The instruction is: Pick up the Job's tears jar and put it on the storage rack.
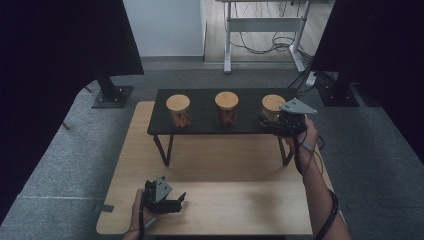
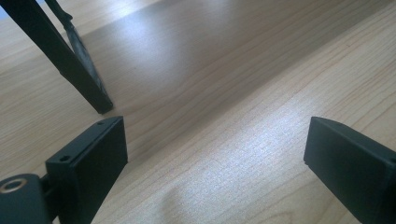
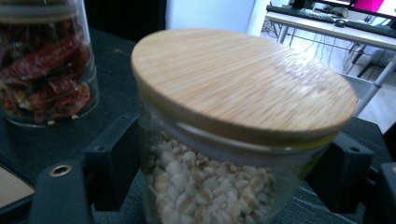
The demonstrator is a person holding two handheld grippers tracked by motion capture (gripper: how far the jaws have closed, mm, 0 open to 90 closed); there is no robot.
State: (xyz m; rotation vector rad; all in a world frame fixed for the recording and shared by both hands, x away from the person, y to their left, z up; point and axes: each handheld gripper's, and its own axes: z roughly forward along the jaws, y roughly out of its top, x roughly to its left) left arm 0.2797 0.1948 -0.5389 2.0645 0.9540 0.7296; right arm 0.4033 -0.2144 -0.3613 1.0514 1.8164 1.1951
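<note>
The right hand-held gripper (image 3: pixel 233 186) has its jaws either side of a clear glass jar (image 3: pixel 224 186), flanking it, though contact is hard to judge. The jar holds pale grains under a round bamboo lid (image 3: pixel 243 79) and stands at the right end of the black shelf (image 1: pixel 200 107), beside a jar of red dried pieces (image 3: pixel 46 70). The left hand-held gripper (image 2: pixel 215 154) rests spread apart over the wooden counter (image 2: pixel 224 84).

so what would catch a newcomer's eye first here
Three wood-lidded glass jars stand in a row on a low black shelf on the wooden table. The right gripper straddles the rightmost jar, which holds pale grains. The left gripper rests open near the table's front edge.
</note>
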